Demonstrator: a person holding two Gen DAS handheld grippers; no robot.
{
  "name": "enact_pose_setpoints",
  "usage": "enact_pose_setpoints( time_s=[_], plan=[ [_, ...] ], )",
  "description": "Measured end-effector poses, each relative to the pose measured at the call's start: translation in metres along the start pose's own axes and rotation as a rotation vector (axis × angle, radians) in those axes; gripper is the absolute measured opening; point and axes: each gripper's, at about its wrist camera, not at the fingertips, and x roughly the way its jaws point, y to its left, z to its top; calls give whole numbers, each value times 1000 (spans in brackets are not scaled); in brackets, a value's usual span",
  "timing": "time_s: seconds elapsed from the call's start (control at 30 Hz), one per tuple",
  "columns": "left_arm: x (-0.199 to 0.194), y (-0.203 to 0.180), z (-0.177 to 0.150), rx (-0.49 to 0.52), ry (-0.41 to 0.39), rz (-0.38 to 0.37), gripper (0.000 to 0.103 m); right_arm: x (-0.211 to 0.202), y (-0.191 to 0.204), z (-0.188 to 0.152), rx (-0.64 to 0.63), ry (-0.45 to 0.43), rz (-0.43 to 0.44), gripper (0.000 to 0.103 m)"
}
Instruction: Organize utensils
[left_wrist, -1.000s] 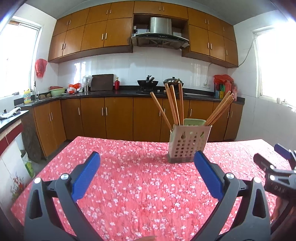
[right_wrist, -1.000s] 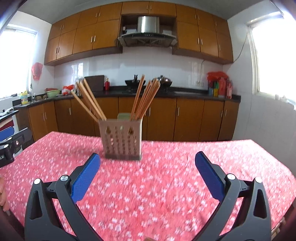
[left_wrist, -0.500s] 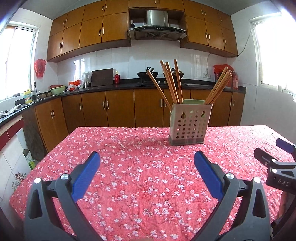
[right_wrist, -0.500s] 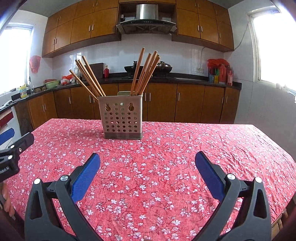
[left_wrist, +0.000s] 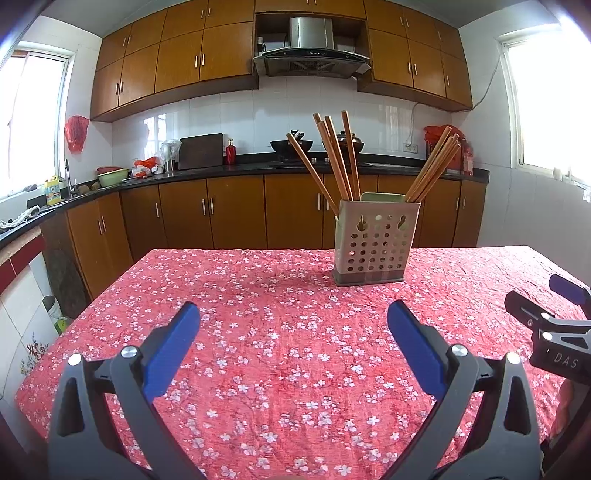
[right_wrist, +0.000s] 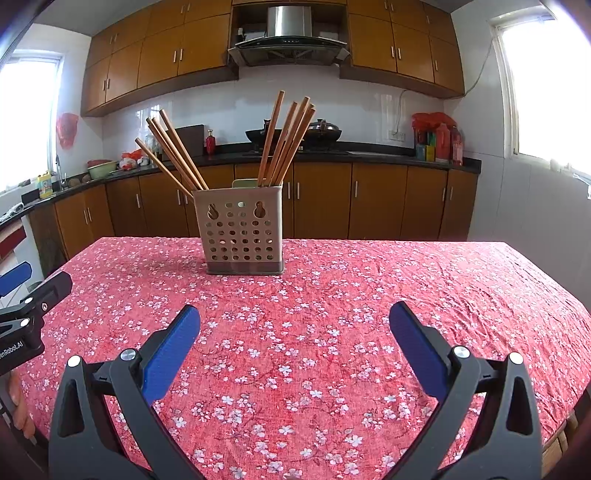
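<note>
A beige perforated utensil holder stands upright on the red floral tablecloth, toward the far side. It also shows in the right wrist view. Several wooden chopsticks lean left in one compartment and another bunch leans right; they show in the right wrist view as a left bunch and a right bunch. My left gripper is open and empty, well short of the holder. My right gripper is open and empty too, and shows at the right edge of the left wrist view.
Brown kitchen cabinets and a black counter with a wok run behind the table. The table's far edge lies just behind the holder. The left gripper shows at the left edge of the right wrist view.
Both grippers have pulled back and tilted down from the holder over the last second; the holder now sits farther off. Both stay open and empty.
</note>
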Motion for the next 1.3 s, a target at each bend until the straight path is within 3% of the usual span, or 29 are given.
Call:
enact_pose_setpoints(
  time_s=[1.3],
  plan=[
    [5, -5, -2, -1, 8, -6, 99, 2, -4, 0, 18, 10, -1, 101]
  ],
)
